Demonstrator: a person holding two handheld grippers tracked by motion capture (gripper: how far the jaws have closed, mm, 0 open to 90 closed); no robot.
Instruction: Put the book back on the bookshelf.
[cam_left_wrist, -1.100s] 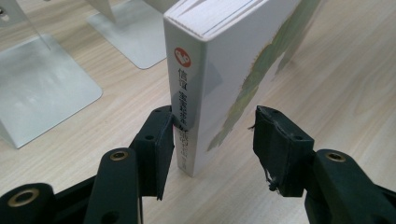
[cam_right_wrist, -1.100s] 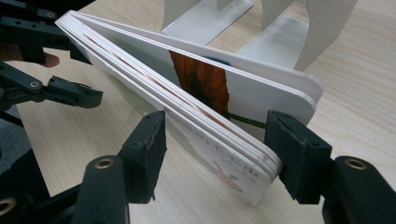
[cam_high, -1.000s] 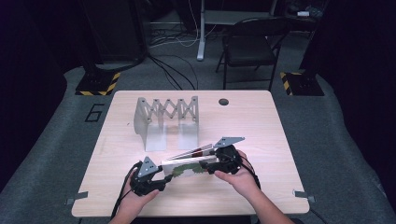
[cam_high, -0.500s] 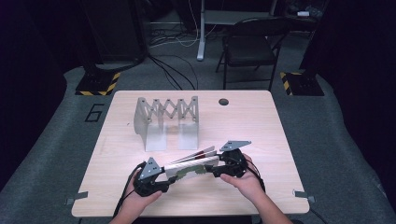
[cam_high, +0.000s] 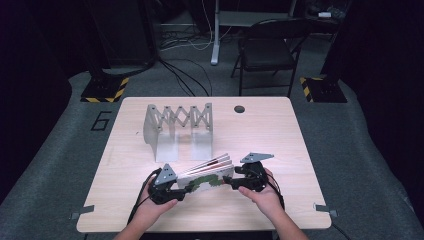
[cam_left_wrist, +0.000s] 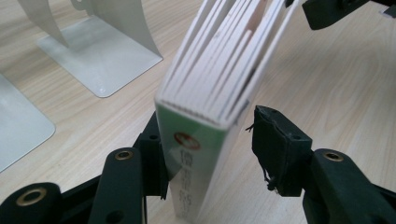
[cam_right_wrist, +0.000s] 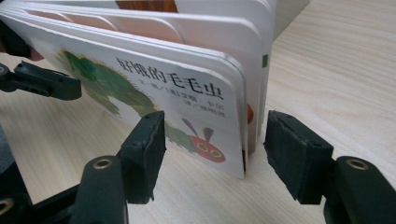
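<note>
The left gripper (cam_high: 182, 187) and right gripper (cam_high: 231, 182) each straddle an end of the board book (cam_high: 206, 175) on the table (cam_high: 280, 130), jaws part-open, pads apparently not pressing it.

Fanned board book (cam_high: 205, 176) upright on table

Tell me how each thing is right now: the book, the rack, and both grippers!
book: upright on the table, pages fanned apart, caterpillar cover facing the person.
rack: standing, stretched out, nothing in it.
left gripper: jaws around the book's spine end; one pad touches, the other stands just off it.
right gripper: jaws on either side of the book's open edge, gaps showing, not clamped.
chair: unfolded, nobody on it.
</note>
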